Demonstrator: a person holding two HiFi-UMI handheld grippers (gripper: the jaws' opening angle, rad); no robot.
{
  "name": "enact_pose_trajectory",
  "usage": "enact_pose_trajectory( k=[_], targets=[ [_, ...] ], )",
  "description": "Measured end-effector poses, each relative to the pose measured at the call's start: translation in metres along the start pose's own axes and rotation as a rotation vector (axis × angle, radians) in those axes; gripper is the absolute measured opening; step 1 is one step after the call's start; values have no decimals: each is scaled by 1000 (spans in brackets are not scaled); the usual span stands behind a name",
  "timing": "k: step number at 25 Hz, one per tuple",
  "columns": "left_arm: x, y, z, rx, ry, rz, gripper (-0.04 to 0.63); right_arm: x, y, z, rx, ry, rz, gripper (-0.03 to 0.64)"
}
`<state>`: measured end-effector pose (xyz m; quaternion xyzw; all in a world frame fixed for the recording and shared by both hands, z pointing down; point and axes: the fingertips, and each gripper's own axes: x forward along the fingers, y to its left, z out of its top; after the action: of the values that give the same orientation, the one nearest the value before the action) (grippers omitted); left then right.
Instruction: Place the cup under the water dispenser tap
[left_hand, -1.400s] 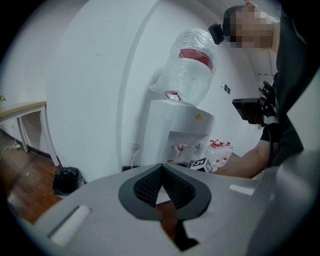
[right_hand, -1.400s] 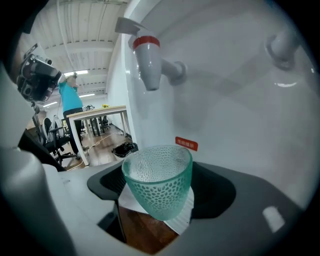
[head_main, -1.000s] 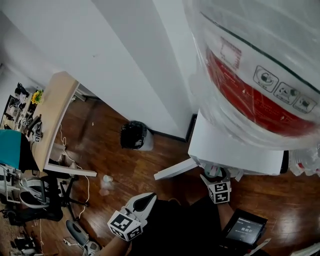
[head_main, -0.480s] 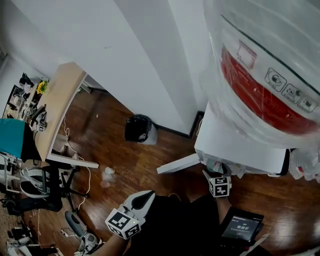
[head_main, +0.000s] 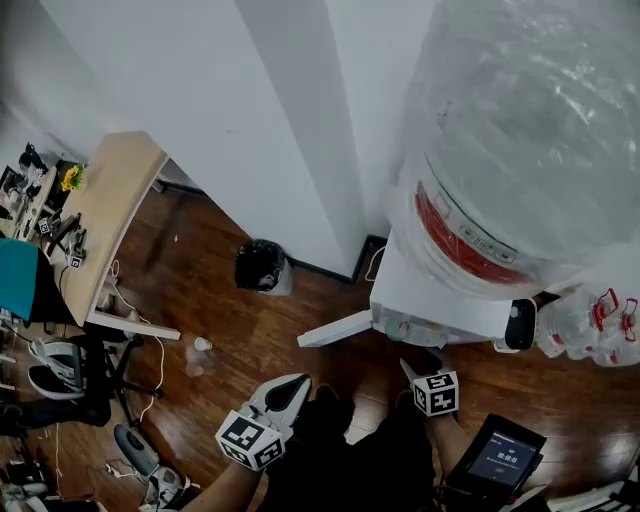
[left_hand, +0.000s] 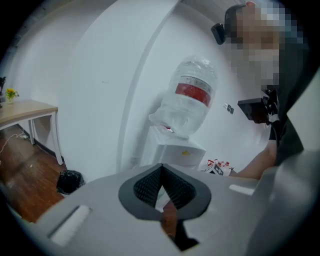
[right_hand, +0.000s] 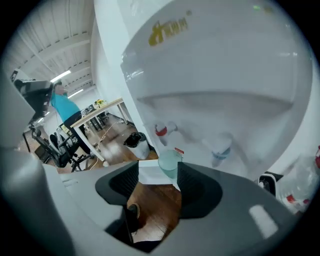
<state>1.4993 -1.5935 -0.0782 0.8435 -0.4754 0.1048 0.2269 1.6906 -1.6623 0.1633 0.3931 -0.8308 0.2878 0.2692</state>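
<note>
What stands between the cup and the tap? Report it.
Nothing visible. The cup sits just below the red tap at the dispenser's front, with only bare space between them. The blue tap hangs off to its right.

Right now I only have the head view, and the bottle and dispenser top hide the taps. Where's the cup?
Observer: In the right gripper view the cup stands on the white ledge of the dispenser, just below the red tap.
Operator: Is the right gripper holding it?
Observer: No. The right gripper has its jaws apart and closing, with the pads off the cup, which shows beyond the tips.
Operator: Other tap?
Observer: The blue tap, right of the red one in that view, has nothing under it.
</note>
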Motion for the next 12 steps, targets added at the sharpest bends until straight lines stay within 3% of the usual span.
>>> enact_pose_trajectory(
  k=[3,9,12],
  targets=[
    [1,-13,18,-4,-39,0,5,-42,16,31,-33,-21,62,170],
    [11,-33,30,-31,-80,37,5,-109,44,92,-91,-112,206,86],
    [17,-51,37,-47,-107,65,5,-141,48,116,-109,-150,270,10]
  ],
)
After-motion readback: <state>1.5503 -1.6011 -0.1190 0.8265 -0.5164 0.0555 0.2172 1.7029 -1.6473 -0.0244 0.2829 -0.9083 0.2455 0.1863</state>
